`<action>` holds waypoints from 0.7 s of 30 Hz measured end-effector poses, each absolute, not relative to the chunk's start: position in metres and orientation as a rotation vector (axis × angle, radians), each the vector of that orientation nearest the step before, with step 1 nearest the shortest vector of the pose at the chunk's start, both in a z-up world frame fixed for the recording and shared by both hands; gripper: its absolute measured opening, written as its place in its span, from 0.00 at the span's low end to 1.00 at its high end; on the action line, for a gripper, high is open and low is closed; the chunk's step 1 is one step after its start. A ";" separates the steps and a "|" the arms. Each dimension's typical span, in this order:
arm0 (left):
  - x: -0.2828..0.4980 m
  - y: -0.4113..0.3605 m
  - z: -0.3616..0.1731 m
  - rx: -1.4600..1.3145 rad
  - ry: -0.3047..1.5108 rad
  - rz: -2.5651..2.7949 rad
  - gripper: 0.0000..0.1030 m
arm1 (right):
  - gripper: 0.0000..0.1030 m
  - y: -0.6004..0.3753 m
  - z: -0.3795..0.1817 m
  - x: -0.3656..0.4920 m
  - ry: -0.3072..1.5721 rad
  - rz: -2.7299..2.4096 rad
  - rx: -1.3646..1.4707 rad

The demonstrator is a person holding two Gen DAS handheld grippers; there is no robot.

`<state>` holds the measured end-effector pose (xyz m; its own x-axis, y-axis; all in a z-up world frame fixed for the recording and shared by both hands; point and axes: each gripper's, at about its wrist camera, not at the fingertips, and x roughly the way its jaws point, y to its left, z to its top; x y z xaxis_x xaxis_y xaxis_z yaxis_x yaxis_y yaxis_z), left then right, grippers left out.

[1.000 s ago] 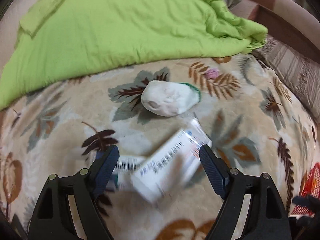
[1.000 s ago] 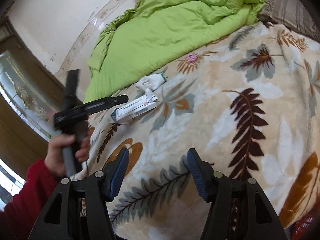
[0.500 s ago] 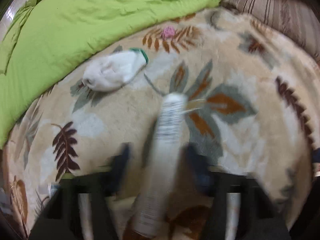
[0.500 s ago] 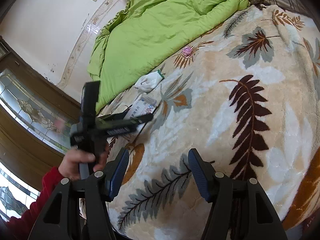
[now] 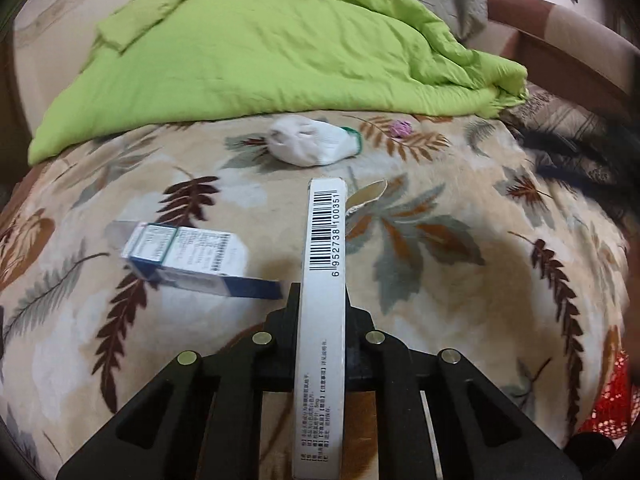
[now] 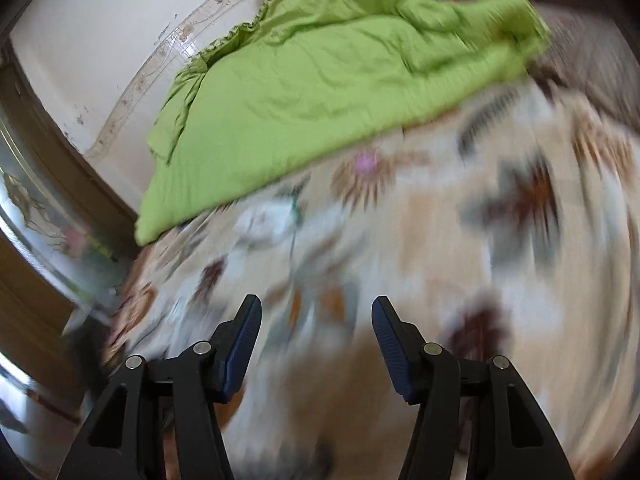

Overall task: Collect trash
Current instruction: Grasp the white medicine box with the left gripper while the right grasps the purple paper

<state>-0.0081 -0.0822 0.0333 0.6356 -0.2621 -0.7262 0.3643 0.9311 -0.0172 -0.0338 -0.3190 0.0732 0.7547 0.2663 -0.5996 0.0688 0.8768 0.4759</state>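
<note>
Two cartons: left jaws clenching one (image 5: 323,280), right jaws closing empty, leaf-print blanket (image 5: 460,280).

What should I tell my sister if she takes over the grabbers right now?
Left gripper: shut on a long white box.
Right gripper: nothing between its jaws, which are closing; its view is blurred.
Still on the leaf blanket: a blue and white box, a white wad, a small pink scrap.
Done: one box picked up.
Left: bin it, collect the rest.
</note>
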 end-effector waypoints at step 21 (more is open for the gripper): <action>0.003 -0.068 0.022 0.097 0.791 -0.390 0.13 | 0.32 -0.325 0.007 0.191 0.818 -0.096 0.267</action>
